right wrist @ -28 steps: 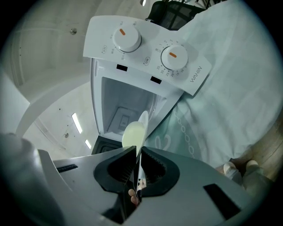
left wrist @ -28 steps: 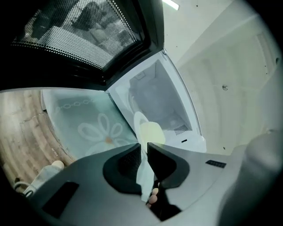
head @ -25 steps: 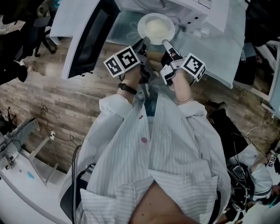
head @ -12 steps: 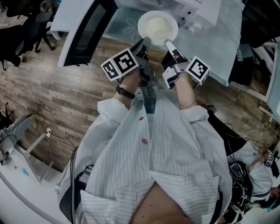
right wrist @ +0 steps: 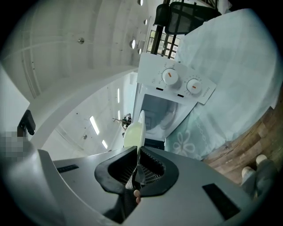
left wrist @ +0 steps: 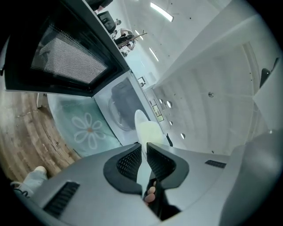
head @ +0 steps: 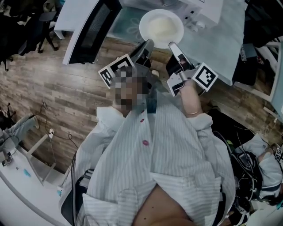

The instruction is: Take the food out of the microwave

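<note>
A white plate (head: 161,27) with a pale food on it hangs outside the white microwave (head: 194,6), in front of its opening. My left gripper (head: 148,44) is shut on the plate's near-left rim, and my right gripper (head: 173,45) is shut on its near-right rim. In the left gripper view the plate (left wrist: 148,132) stands edge-on, pinched between the pads of that gripper (left wrist: 143,152). The right gripper view shows the plate's rim (right wrist: 135,132) clamped in the right gripper (right wrist: 138,154). The microwave door (head: 90,33) stands wide open to the left.
The microwave sits on a table with a pale green flower-print cloth (head: 221,44). Its panel with two knobs (right wrist: 179,81) is to the right of the cavity. Below is wooden floor (head: 53,101); a white desk (head: 17,190) is at lower left and bags (head: 252,176) at lower right.
Both grippers have risen with the plate between them. The plate looks larger and sits a little further right. The door has not moved.
</note>
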Demonstrator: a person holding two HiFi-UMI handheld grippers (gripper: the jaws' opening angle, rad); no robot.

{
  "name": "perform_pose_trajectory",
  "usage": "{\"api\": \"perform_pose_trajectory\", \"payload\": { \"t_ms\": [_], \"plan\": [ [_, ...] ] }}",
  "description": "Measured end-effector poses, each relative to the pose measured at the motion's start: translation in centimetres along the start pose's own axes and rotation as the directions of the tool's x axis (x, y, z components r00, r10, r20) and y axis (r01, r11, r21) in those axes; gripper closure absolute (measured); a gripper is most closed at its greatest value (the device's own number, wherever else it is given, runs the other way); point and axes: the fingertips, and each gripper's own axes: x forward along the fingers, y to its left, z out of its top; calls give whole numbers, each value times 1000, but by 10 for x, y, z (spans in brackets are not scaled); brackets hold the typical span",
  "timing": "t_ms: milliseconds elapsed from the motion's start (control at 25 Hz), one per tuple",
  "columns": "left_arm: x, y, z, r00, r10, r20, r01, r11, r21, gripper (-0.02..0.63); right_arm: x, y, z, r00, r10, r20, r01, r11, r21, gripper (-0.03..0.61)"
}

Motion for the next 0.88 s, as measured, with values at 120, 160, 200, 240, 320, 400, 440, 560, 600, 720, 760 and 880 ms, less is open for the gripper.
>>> {"api": "perform_pose_trajectory", "payload": {
  "t_ms": [120, 160, 200, 240, 320, 400, 440, 560, 600, 720, 760, 880],
  "plan": [
    [-8, -8, 3, 1000, -24, -12, 24, 1000, -9, 572, -4, 11, -4, 1000, 18, 16, -19, 1000, 16, 532],
    [-8, -10, 6, 999, -29, -17, 29, 1000, -5, 572, -3, 14, -4, 999, 23, 22, -23, 1000, 21, 532],
    [-8, -12, 9, 999, -34, -21, 34, 999, 0, 572, -1, 16, -3, 999, 28, 28, -28, 999, 24, 532],
    [-8, -13, 12, 999, -40, -23, 40, 999, 4, 572, 0, 18, -2, 999, 32, 34, -33, 999, 26, 532],
    [-10, -17, 14, 998, -53, -26, 53, 999, 10, 572, 0, 23, -2, 998, 43, 47, -44, 999, 31, 534],
    [-14, -21, 10, 997, -65, -29, 66, 998, 11, 572, -7, 26, -5, 997, 51, 57, -53, 998, 36, 534],
    [-16, -23, 8, 997, -71, -30, 71, 997, 10, 573, -10, 27, -5, 997, 54, 61, -56, 998, 37, 534],
    [-16, -29, 4, 996, -85, -31, 85, 996, 8, 575, -17, 29, -4, 995, 67, 71, -70, 996, 47, 534],
    [-16, -30, 4, 996, -89, -30, 89, 996, 6, 577, -17, 30, -3, 995, 71, 74, -75, 996, 51, 534],
    [-17, -32, 4, 994, -102, -28, 102, 995, -11, 577, -18, 32, -3, 994, 78, 80, -82, 995, 57, 535],
    [-17, -33, 3, 994, -108, -28, 107, 994, -19, 578, -20, 33, -2, 993, 80, 82, -84, 995, 57, 535],
    [-16, -37, 3, 992, -124, -27, 123, 992, -40, 583, -22, 35, 0, 993, 88, 84, -93, 994, 55, 535]
  ]
}}
